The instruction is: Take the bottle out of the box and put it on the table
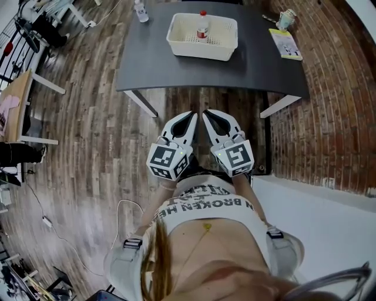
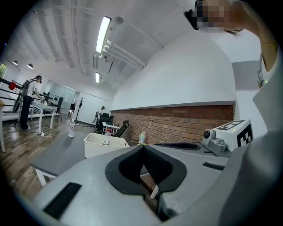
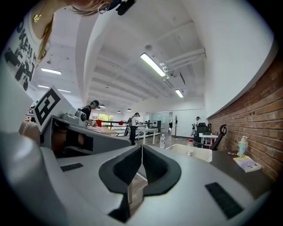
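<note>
A clear bottle with a red cap (image 1: 202, 26) stands upright in a white basket-like box (image 1: 201, 50) on the dark grey table (image 1: 153, 59). In the left gripper view the bottle (image 2: 106, 137) shows inside the box (image 2: 99, 148), and in the right gripper view the bottle (image 3: 190, 148) rises above the box (image 3: 201, 154). My left gripper (image 1: 192, 116) (image 2: 142, 147) and right gripper (image 1: 206, 114) (image 3: 141, 146) hang side by side over the wooden floor, short of the table's near edge. Both point level toward the table, shut and holding nothing.
A second clear bottle (image 1: 141, 12) (image 2: 71, 128) (image 3: 162, 141) stands on the table's far left corner. A yellow booklet (image 1: 285, 43) and a small pale object (image 1: 286, 19) lie at the far right. Brick surface (image 1: 329, 117) runs along the right. People stand at distant tables (image 3: 90, 115).
</note>
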A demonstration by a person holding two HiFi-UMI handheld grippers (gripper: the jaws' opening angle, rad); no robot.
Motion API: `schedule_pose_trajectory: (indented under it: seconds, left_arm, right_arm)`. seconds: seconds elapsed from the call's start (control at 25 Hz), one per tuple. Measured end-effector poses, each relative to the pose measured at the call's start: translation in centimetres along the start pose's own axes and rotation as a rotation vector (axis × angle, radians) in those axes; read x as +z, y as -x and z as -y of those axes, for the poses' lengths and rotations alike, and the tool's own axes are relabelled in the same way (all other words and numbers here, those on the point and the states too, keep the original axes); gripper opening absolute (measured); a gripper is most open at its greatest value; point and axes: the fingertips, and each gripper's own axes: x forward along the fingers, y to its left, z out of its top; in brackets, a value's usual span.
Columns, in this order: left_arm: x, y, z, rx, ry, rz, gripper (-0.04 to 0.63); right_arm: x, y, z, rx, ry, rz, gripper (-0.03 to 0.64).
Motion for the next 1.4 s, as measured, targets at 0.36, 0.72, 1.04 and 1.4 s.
schedule_pose_trajectory:
  seconds: [0.36,0.72,1.04,1.4]
  left_arm:
    - [2.1,-4.9,-5.9,-0.067,-0.007,-0.023,0.005]
    - [2.4,-6.4,-10.1,-0.114,-0.005,-0.045,0.005]
    - [2.4,-7.4,-12.0,-0.145,0.007,-0.052,0.005]
    - [3.0,-10.9,-14.2,-0.124,0.022,-0.056,0.005]
  right_arm:
    - [0.2,-6.9,4.0,-0.079,-0.032,-0.027,0.011]
    - [-0.1,-11.7,4.2,-0.104,-0.030,-0.042,0.012]
    - [-0.6,-13.2,4.9,-0.147,-0.042,-0.065,0.012]
    - [-1.0,-16.2,7.9,-0.116,-0.045,-0.079,0.012]
